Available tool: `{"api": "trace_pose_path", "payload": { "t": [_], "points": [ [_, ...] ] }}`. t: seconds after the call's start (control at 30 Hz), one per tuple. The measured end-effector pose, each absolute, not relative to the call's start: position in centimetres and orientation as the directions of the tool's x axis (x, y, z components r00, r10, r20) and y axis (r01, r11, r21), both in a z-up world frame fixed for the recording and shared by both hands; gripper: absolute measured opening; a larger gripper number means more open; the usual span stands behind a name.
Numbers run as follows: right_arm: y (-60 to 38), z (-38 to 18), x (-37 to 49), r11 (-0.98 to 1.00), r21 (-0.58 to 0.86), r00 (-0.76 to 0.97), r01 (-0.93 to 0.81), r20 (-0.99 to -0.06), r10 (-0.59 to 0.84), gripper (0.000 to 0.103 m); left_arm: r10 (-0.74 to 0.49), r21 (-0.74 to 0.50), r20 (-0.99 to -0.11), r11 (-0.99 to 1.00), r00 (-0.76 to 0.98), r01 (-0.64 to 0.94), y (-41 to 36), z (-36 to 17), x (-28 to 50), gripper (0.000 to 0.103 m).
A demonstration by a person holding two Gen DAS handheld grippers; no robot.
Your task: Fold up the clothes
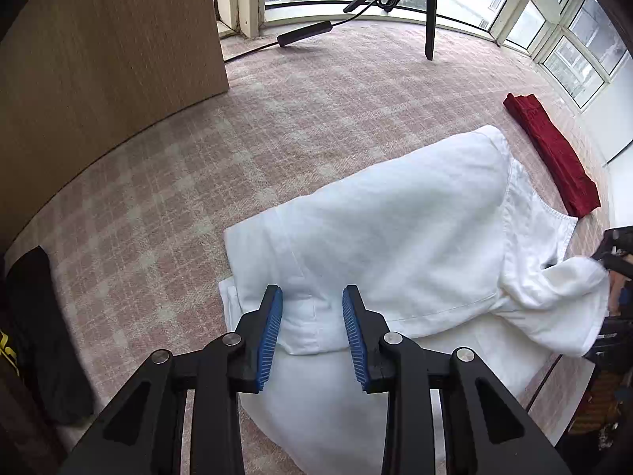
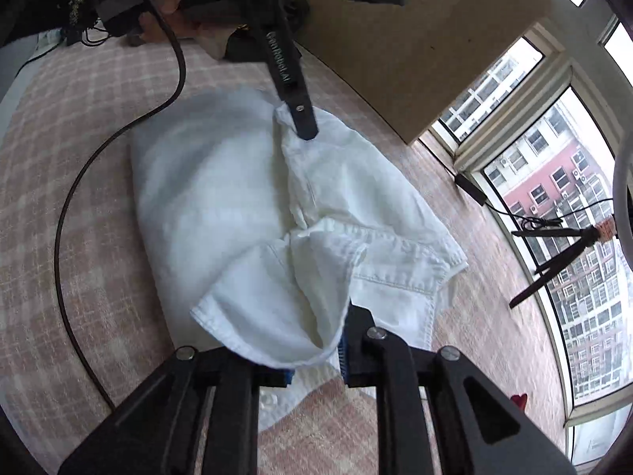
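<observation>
A white shirt [image 1: 387,229] lies partly folded on a pink checked bedcover [image 1: 198,166]. My left gripper [image 1: 312,297] is open, its blue pads on either side of a folded edge of the shirt. In the right wrist view the left gripper [image 2: 304,130] touches the shirt's far edge. My right gripper [image 2: 316,340] is open, with a loose flap of the white shirt [image 2: 237,198] draped over and between its fingers, hiding the left pad. The right gripper shows at the right edge of the left wrist view [image 1: 613,253].
A folded red garment [image 1: 554,154] lies at the far right. A black garment [image 1: 35,332] lies at the left edge. A wooden headboard [image 1: 99,59], a tripod [image 1: 427,8], a black cable [image 2: 79,182] and windows surround the bed.
</observation>
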State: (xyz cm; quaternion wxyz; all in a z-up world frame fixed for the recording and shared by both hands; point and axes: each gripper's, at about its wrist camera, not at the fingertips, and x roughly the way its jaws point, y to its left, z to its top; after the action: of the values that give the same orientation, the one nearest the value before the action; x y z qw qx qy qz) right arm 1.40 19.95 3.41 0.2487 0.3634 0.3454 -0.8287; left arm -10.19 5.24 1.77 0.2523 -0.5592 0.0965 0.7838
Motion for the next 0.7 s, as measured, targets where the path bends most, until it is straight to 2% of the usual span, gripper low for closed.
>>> {"api": "trace_pose_path", "payload": {
  "t": [0.07, 0.13, 0.23, 0.37, 0.47, 0.57, 0.63, 0.7],
  "points": [
    [22.1, 7.3, 2.8, -0.696, -0.24, -0.577, 0.677, -0.76, -0.3, 0.021, 0.3, -0.142, -0.92, -0.854, -0.251, -0.5, 4.5, 2.2, -10.2, 0.03],
    [24.1, 11.1, 2.8, -0.736, -0.064, -0.552, 0.674, -0.706, -0.444, 0.038, 0.305, -0.139, -0.912, -0.859, -0.274, -0.493, 3.9, 3.5, -10.1, 0.029],
    [24.8, 13.8, -1.0, -0.806, 0.059, -0.601, 0.588, -0.635, -0.486, 0.039, 0.325, -0.132, -0.891, -0.853, -0.316, -0.505, 3.7, 5.9, -9.9, 0.029],
    [25.6, 12.4, -7.3, -0.864, 0.244, -0.592, 0.44, -0.644, -0.484, 0.039, 0.348, -0.106, -0.878, -0.811, -0.329, -0.575, 5.4, 6.7, -10.4, 0.03],
    [25.3, 9.0, -10.0, -0.919, 0.236, -0.593, 0.317, -0.706, -0.386, 0.038, 0.311, -0.089, -0.904, -0.807, -0.293, -0.584, 6.1, 4.1, -11.5, 0.031],
    [24.9, 4.3, -11.4, -0.939, 0.265, -0.525, 0.217, -0.779, -0.342, 0.027, 0.312, -0.086, -0.905, -0.8, -0.29, -0.594, 5.2, 1.1, -11.5, 0.031],
    [23.7, 1.5, -10.4, -0.953, 0.184, -0.482, 0.24, -0.83, -0.281, 0.023, 0.337, -0.111, -0.898, -0.796, -0.283, -0.595, 4.3, 1.1, -11.3, 0.031],
    [23.6, 1.3, -8.9, -0.96, 0.118, -0.48, 0.256, -0.846, -0.232, 0.019, 0.321, -0.114, -0.902, -0.821, -0.288, -0.56, 3.3, 2.1, -11.1, 0.03]
  ]
}}
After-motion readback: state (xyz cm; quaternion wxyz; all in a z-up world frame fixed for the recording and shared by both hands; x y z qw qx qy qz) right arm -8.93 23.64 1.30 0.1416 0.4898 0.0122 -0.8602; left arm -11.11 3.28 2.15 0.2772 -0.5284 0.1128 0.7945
